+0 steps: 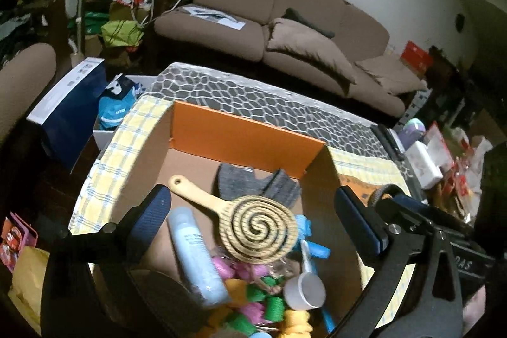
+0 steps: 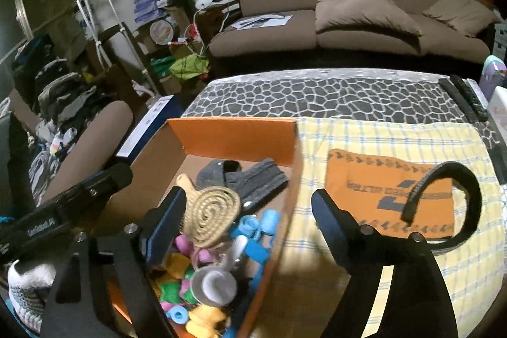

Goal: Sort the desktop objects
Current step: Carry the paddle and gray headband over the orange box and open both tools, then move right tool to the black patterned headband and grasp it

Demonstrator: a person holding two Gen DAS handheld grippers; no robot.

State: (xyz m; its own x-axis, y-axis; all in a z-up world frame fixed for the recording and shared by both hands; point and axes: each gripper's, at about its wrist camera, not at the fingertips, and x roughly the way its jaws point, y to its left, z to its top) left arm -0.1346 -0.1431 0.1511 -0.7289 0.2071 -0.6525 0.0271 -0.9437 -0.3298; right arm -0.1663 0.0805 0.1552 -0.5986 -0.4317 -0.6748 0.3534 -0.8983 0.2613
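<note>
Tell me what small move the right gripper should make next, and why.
Probably swing the right gripper toward the black headband and lower its open, empty jaws over the band. The headband and an orange cloth lie on the yellow checked cloth, outside the cardboard box that already holds the wooden brush and clips.

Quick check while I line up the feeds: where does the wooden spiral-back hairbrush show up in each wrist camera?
Left wrist: wooden hairbrush lies low in the centre, between the jaws, on top of the clutter in the cardboard box.
Right wrist: hairbrush sits lower left of centre, just right of the left finger.
Shared landmark: the box's orange flap, directly behind the brush in both views.
</note>
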